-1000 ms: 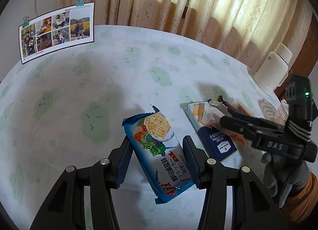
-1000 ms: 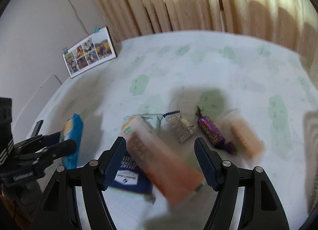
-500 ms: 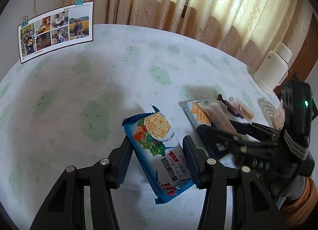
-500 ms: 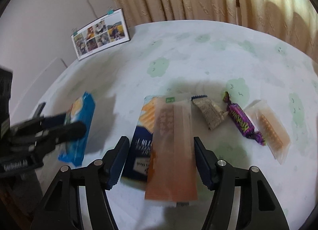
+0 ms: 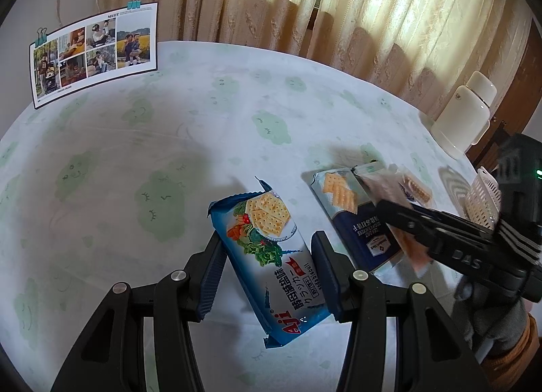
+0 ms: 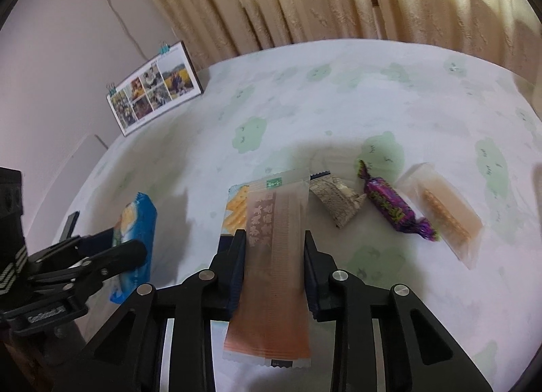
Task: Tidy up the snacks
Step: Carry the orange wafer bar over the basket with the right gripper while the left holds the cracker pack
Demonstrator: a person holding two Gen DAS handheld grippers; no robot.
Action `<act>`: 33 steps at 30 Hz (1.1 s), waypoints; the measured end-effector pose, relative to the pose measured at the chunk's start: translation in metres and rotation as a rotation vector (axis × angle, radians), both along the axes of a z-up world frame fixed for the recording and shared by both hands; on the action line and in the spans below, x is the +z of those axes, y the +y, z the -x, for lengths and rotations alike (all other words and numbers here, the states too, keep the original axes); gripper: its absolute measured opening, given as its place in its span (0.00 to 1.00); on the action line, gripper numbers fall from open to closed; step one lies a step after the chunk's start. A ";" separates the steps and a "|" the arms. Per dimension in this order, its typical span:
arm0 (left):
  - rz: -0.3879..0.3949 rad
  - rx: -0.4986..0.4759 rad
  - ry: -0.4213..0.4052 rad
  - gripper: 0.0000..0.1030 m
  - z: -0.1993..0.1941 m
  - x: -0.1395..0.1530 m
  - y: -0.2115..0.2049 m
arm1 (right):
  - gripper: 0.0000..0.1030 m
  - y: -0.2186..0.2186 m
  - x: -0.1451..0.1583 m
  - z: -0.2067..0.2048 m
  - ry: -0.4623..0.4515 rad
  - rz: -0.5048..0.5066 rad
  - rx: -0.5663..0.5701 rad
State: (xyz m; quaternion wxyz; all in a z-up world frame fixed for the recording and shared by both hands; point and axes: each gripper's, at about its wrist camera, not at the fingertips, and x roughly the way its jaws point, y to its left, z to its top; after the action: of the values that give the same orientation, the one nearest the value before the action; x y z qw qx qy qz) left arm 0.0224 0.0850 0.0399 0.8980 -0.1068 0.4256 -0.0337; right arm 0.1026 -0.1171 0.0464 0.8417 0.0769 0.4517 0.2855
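The orange pack (image 6: pixel 271 256) lies lengthwise between the right tool's (image 6: pixel 274 256) jaws, its long axis running six to twelve, atop the navy pack (image 5: pixel 359 222). Those jaws have just been closing and now pinch its sides. At nine o'clock, the left tool (image 5: pixel 267 266) grips the blue crackers (image 5: pixel 267 256) on the table (image 5: pixel 135 155).

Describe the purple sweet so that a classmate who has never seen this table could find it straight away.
On the green-and-white tablecloth, a row of small snacks lies to the right of the right gripper. The purple sweet is second in it, between a grey patterned packet and a clear wafer packet. Only it has twisted ends and shiny purple foil.
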 end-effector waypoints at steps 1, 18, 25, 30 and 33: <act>0.000 -0.001 -0.002 0.46 0.000 0.000 0.000 | 0.31 -0.003 0.003 0.003 -0.009 -0.005 -0.006; 0.035 -0.059 -0.062 0.46 0.008 0.008 -0.011 | 0.31 -0.071 0.031 0.039 -0.067 -0.053 -0.170; 0.054 -0.076 -0.070 0.46 0.007 0.007 -0.015 | 0.31 -0.113 0.041 0.046 -0.095 -0.063 -0.274; 0.035 -0.083 -0.065 0.46 0.005 0.006 -0.022 | 0.31 -0.146 0.051 0.052 -0.122 -0.062 -0.347; 0.024 -0.094 -0.061 0.46 0.006 0.006 -0.028 | 0.31 -0.164 0.057 0.055 -0.139 -0.060 -0.386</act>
State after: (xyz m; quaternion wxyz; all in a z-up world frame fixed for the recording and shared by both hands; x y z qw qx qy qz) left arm 0.0167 0.0572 0.0455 0.9066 -0.0965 0.4021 -0.0844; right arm 0.0474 -0.2810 0.1038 0.9073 0.1672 0.3606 0.1368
